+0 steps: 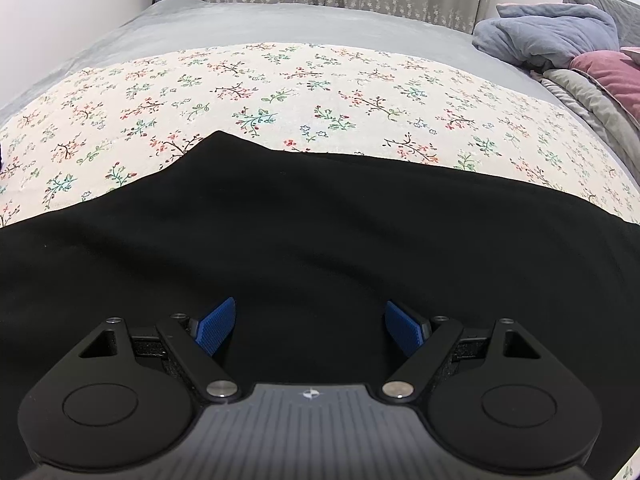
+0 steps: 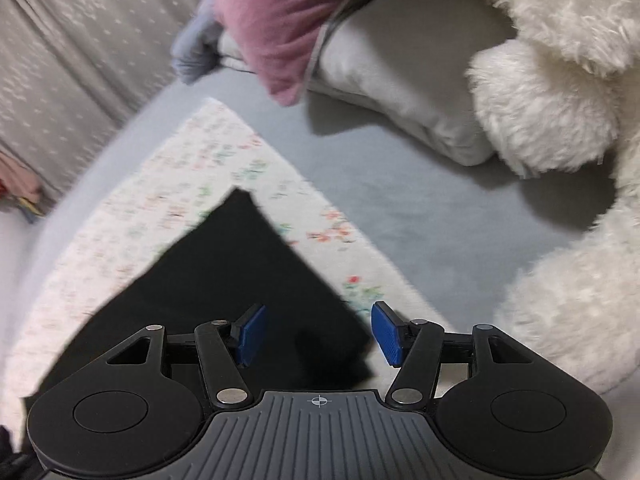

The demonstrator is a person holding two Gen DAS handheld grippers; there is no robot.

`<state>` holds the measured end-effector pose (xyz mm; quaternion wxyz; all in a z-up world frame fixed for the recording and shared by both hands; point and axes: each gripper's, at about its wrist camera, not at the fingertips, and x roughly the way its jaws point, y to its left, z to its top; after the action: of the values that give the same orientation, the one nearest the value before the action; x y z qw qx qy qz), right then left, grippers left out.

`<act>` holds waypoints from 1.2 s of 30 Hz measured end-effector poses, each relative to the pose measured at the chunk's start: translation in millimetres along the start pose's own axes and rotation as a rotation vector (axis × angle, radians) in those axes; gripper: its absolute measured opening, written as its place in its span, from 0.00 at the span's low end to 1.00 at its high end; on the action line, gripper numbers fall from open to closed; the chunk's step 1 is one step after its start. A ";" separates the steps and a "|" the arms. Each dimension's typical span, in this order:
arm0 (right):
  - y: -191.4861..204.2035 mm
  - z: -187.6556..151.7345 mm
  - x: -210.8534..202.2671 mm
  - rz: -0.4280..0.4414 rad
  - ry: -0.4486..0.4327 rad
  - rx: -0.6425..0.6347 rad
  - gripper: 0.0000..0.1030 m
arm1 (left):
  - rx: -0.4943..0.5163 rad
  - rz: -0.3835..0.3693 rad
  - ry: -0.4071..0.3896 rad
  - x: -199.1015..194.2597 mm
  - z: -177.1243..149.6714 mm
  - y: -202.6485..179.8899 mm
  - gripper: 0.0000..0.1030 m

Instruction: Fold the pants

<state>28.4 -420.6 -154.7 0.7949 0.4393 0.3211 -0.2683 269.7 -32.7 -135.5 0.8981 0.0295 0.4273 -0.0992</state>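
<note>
Over the pants [image 1: 320, 240], both grippers, left [image 1: 308, 328] and right [image 2: 318, 334], hover agape, likely seeking edges to fold.

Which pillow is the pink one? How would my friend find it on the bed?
Start at the big grey bed and look to the end where bedding is piled beside the fluffy white plush toy. The pink pillow leans on a pale grey cushion there. It is the only pink thing in the pile, edged with light trim.
</note>
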 end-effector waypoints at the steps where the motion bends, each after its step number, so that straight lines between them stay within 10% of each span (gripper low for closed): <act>1: -0.7 0.0 2.5 -0.005 0.007 0.001 0.52 | 0.000 0.000 0.000 0.2 0.2 0.0 0.85; 4: 6.4 -1.8 9.6 -0.042 0.013 -0.068 0.14 | -0.001 0.002 0.000 -0.1 0.0 -0.2 0.85; 6: 11.8 -3.3 2.9 -0.035 -0.021 -0.103 0.09 | 0.000 0.000 0.001 -0.6 -0.3 0.3 0.85; 17: -6.1 -6.3 -16.4 0.074 -0.021 -0.001 0.09 | -0.005 0.011 0.006 -0.8 0.2 1.9 0.85; 24: -18.3 -6.7 -18.4 0.136 0.008 0.083 0.50 | -0.020 0.016 0.008 -3.4 1.3 6.8 0.85; 27: -26.1 -8.5 -26.1 0.155 0.003 0.069 0.53 | -0.056 0.032 0.006 -6.1 2.6 16.9 0.85; 32: -18.5 -22.7 -27.0 0.187 0.091 -0.178 0.50 | -0.140 0.039 0.022 -9.8 2.3 37.1 0.85; 36: -29.2 -26.1 -15.5 0.088 0.126 -0.209 0.10 | -0.169 0.061 0.022 -12.6 1.4 47.6 0.85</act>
<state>-9.5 -409.4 -169.1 0.8256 0.3836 0.3772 -0.1699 272.7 15.6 -126.4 0.8954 -0.0320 0.4428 -0.0350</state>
